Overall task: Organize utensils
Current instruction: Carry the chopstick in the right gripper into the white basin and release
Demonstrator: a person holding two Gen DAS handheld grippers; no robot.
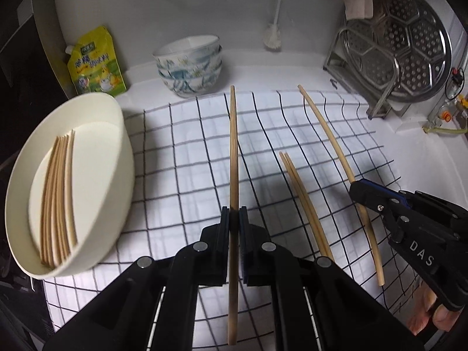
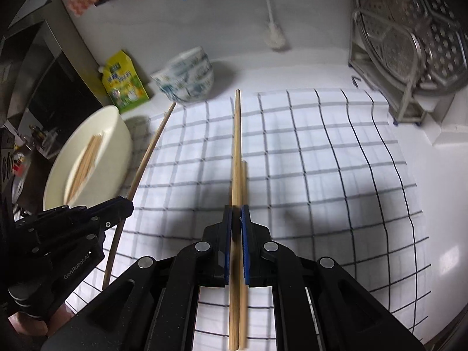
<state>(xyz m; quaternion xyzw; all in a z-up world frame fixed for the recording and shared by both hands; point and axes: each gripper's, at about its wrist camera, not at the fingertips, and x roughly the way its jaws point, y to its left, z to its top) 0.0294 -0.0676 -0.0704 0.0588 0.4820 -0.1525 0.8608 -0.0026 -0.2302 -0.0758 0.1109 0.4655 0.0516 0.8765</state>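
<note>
place: home kitchen counter | far left: stack of white ceramic bowls with blue-green leaf print [image 1: 189,65], yellow-green printed refill pouch [image 1: 98,63] | far right: round perforated steel steamer tray [image 1: 409,41] upright in a metal rack | far wall: white dish brush [image 1: 273,29] hanging | near: white cloth with dark grid lines [image 1: 181,158] on the white counter

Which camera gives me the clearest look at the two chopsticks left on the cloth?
The left wrist view: the two chopsticks lie side by side on the checked cloth, nearly their whole length visible. In the right wrist view they sit behind the held chopstick, with only a blurred sliver showing.
</note>
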